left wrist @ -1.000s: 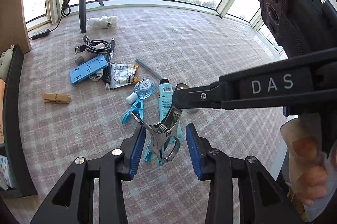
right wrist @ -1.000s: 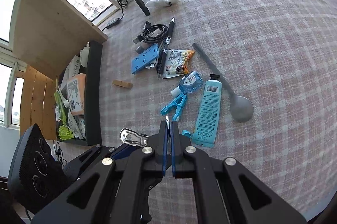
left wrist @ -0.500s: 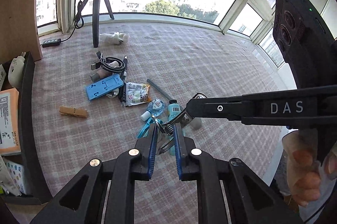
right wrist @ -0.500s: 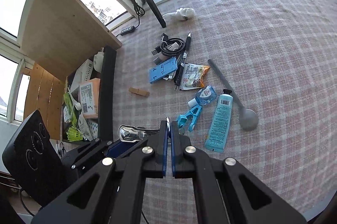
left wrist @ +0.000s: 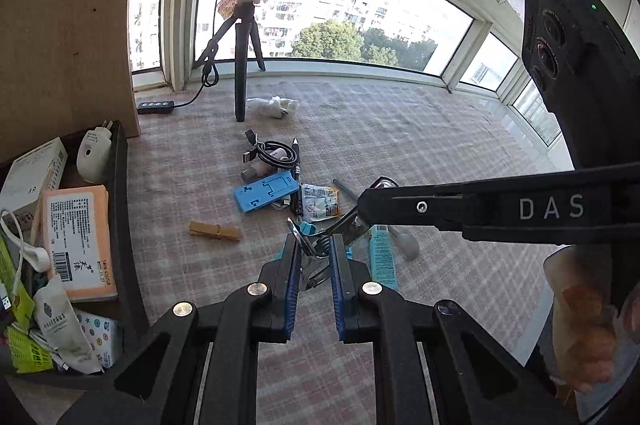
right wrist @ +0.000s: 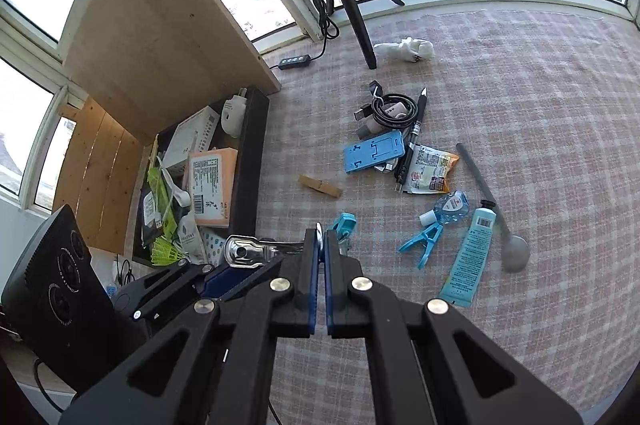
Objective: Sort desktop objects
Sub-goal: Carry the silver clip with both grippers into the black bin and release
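Note:
A metal spring clip (left wrist: 320, 245) hangs in the air between both grippers. My left gripper (left wrist: 314, 257) is shut on its lower end. My right gripper (right wrist: 319, 245) is shut on its other end; the clip's rounded handle (right wrist: 244, 250) sticks out to the left in the right wrist view. Below on the checked cloth lie a blue clothes peg (right wrist: 424, 249), a light blue tube (right wrist: 466, 261), a grey spoon (right wrist: 492, 209), a snack packet (right wrist: 430, 171), a blue phone stand (right wrist: 374, 151), a pen (right wrist: 412, 137), a coiled cable (right wrist: 390, 109) and a wooden peg (right wrist: 320, 186).
A black tray (left wrist: 120, 225) full of boxes and packets stands at the left under a wooden board (left wrist: 68, 25). A ring light on a tripod (left wrist: 240, 73) stands at the back. A crumpled white tissue (left wrist: 274, 105) lies near it. Windows ring the table.
Both grippers have risen with the metal clip. My left gripper has closed on the clip, which the right gripper held before. The table objects look farther away.

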